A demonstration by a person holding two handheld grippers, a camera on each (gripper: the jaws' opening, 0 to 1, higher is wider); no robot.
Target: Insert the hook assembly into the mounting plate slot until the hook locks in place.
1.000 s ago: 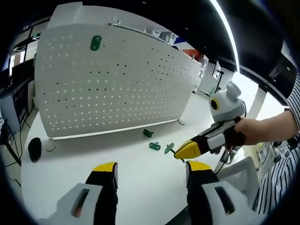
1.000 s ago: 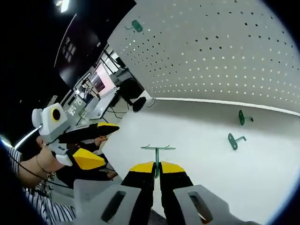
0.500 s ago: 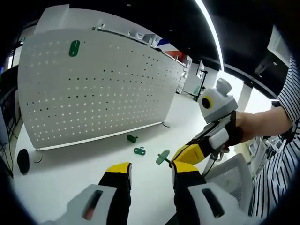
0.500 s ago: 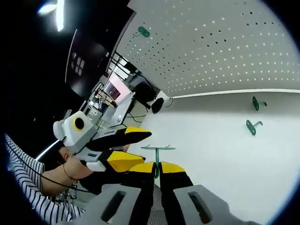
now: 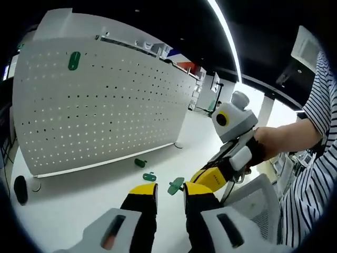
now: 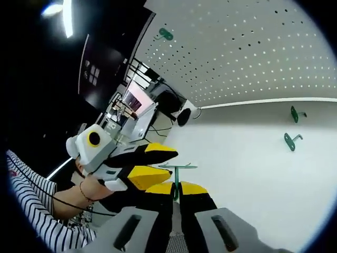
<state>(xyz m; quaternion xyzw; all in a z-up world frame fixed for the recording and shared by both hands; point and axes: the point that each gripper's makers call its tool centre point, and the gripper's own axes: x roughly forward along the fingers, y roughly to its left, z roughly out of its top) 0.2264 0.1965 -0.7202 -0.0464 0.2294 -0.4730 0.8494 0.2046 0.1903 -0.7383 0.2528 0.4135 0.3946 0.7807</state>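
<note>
Hook assembly (image 5: 175, 185) pinched in right tongs (image 5: 206, 177), now beside the narrowed, empty left tongs (image 5: 169, 191); pegboard (image 5: 100, 100) beyond. Right gripper view: right tongs (image 6: 176, 188) clamped on hook assembly (image 6: 177, 174); left tongs (image 6: 158, 166) drawn close; handover likely, insertion pending.

Right tongs (image 6: 176, 191) pinching green hook (image 6: 177, 168), left tongs (image 6: 152, 164) seemingly touching it
</note>
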